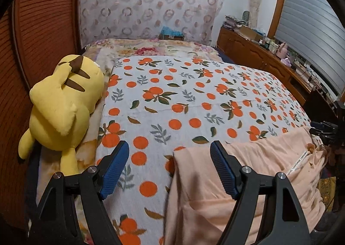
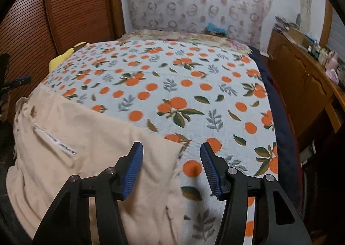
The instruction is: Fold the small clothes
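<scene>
- Over at nine o'clock in the left wrist view, a yellow plush toy [image 1: 64,104] lies face down along the edge of the bed, right beside the brown slatted closet door [image 1: 41,35].
- The orange-print blanket [image 1: 183,102] covers the bed, running up to twelve o'clock where a floral quilt [image 1: 151,47] shows beneath a patterned curtain [image 1: 151,1].
- The left gripper [image 1: 169,168] hangs above the blanket, its fingers [image 1: 114,171] spread wide with nothing between them; the right one sits over the garment's near left corner.
- There's the peach garment [image 1: 254,171], lying flat at five o'clock on the bed's near edge, white label strip showing toward its right side.
- At two o'clock, a wooden dresser [image 1: 258,57] stands cluttered with small items, next to a window blind [image 1: 308,29].
- In the right wrist view the same garment [image 2: 90,158] fills seven o'clock, spilling over the bed's near edge.
- The right gripper [image 2: 171,171] hovers at the garment's right-hand edge, fingers [image 2: 132,171] wide apart and gripping nothing; the left finger is over the cloth, the right over the blanket [image 2: 194,85].
</scene>
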The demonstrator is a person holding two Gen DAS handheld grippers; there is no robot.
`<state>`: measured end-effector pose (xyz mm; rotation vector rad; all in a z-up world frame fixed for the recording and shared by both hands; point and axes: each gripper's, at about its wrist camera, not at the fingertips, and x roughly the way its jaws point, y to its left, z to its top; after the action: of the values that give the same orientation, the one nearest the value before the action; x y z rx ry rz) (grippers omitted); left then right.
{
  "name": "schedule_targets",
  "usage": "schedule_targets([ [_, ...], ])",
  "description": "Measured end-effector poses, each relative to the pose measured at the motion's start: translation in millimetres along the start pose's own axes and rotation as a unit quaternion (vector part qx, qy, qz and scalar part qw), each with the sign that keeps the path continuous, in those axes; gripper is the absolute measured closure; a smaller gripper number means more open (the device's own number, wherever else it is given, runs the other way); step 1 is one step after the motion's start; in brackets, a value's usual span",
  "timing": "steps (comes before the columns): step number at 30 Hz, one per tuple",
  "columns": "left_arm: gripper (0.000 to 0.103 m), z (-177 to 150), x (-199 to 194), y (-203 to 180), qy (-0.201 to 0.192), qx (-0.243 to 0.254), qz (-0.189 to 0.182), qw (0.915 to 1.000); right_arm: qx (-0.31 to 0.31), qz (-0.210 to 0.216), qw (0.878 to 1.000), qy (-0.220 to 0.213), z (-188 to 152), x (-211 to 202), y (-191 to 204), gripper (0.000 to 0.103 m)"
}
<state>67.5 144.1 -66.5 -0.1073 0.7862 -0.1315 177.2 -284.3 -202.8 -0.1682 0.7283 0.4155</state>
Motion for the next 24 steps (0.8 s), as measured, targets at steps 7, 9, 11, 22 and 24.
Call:
schedule_targets([
  [7,0.025,1.4,20.8,0.3,0.031,0.008,0.001,0.9995,0.010,0.021,1.000,0.004,-0.3,10.3,0.7,0.046],
  [9,0.033,-1.7,25.2,-1.6,0.041,0.011,-0.011,0.9990,0.012,0.027,1.000,0.005,-0.9,13.3,2.7,0.045],
  [11,0.046,-6.3,30.2,-5.9,0.055,0.017,-0.028,0.9979,0.013,0.031,0.999,0.008,-2.0,15.2,4.3,0.045],
  [22,0.057,-17.3,39.2,-13.4,0.075,0.022,-0.035,0.9963,-0.008,0.044,0.999,0.017,-5.5,18.9,15.6,0.045],
  [24,0.057,-19.4,40.1,-15.5,0.076,0.023,-0.038,0.9961,-0.010,0.043,0.999,0.018,-5.6,19.0,16.3,0.046],
])
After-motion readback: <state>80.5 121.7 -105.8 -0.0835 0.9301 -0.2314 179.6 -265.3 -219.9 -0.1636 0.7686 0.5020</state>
